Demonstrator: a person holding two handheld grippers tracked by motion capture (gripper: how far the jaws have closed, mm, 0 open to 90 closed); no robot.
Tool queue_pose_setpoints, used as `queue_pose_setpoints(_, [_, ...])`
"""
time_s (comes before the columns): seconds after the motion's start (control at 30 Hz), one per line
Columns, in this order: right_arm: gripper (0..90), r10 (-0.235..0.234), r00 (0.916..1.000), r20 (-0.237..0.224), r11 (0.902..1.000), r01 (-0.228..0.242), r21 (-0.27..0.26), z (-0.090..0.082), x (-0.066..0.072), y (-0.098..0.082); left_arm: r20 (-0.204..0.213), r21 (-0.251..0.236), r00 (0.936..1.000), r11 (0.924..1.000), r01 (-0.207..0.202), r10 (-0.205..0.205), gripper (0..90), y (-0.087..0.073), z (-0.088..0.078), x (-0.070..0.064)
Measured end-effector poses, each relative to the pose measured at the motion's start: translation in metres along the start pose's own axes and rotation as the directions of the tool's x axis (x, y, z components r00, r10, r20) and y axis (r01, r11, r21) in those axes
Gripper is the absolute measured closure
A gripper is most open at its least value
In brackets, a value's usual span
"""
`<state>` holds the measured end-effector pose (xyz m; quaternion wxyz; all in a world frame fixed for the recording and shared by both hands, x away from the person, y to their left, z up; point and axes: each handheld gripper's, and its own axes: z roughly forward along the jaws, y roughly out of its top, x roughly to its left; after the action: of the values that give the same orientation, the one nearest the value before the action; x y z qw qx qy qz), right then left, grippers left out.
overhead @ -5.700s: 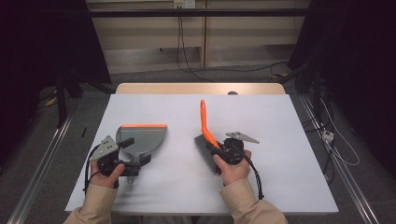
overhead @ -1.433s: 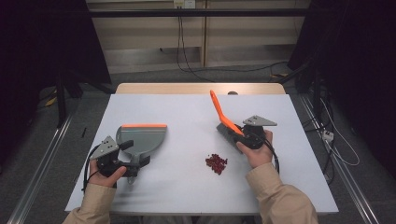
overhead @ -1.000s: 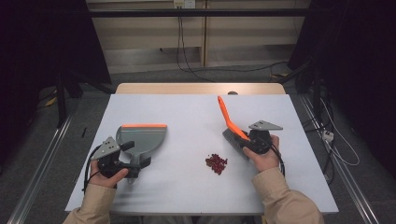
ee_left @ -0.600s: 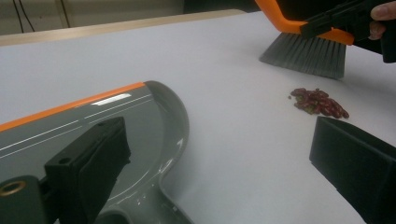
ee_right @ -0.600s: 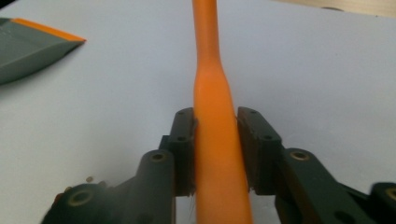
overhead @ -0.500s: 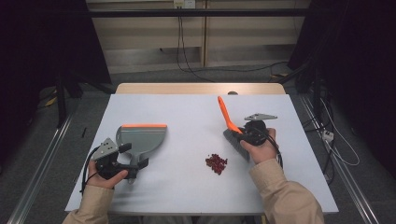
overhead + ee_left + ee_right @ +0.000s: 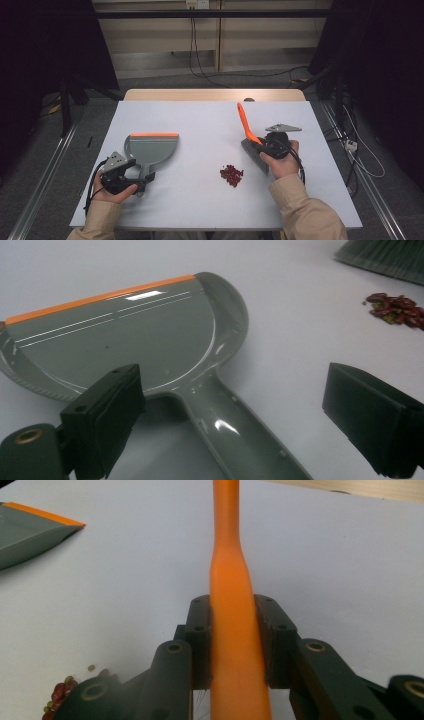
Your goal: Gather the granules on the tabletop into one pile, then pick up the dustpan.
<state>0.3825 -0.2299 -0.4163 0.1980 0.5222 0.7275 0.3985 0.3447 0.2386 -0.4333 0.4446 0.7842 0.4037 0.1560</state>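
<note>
- While the brush (image 7: 248, 136) is clamped by its orange handle in the right claw (image 7: 263, 145), red beans (image 7: 231, 175) are left piled on the table (image 7: 200, 120).
- The dustpan (image 7: 150, 340) handle is straddled, untouched, by the left claw (image 7: 240, 425), whose jaws have just been closing.

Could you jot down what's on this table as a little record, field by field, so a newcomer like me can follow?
Surface: white table
Right gripper: shut on the orange brush handle
Brush bristles: grey, resting on the table beside the beans
Left gripper: jaws open on either side of the dustpan handle, just been closing a little, pads not touching
Dustpan: grey, orange lip, flat on the table
Red beans: small pile between dustpan and brush
</note>
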Motion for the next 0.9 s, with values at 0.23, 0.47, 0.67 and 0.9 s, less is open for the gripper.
queue_pose_setpoints(0.23, [71.1,-0.006,0.9999,-0.016,0.9995,0.006,-0.032,-0.003,0.007,0.005,-0.066,0.027,0.9977,0.9995,0.014,-0.012,13.6,-0.004,-0.004,0.001])
queue_pose_setpoints(0.47, [71.1,-0.009,0.9997,-0.021,0.9990,0.008,-0.044,-0.004,0.007,0.004,-0.103,0.066,0.9944,0.9974,0.030,-0.023,19.4,-0.009,-0.008,0.004])
queue_pose_setpoints(0.67, [71.1,-0.015,0.9997,-0.018,0.9989,0.014,-0.045,-0.007,0.007,0.004,-0.111,0.105,0.9923,0.9923,0.066,-0.054,33.0,-0.009,-0.013,0.009])
queue_pose_setpoints(0.9, [71.1,-0.015,0.9998,-0.010,0.9991,0.014,-0.040,-0.008,0.006,0.004,-0.114,0.180,0.9886,0.9767,0.118,-0.098,48.0,-0.004,0.000,0.018])
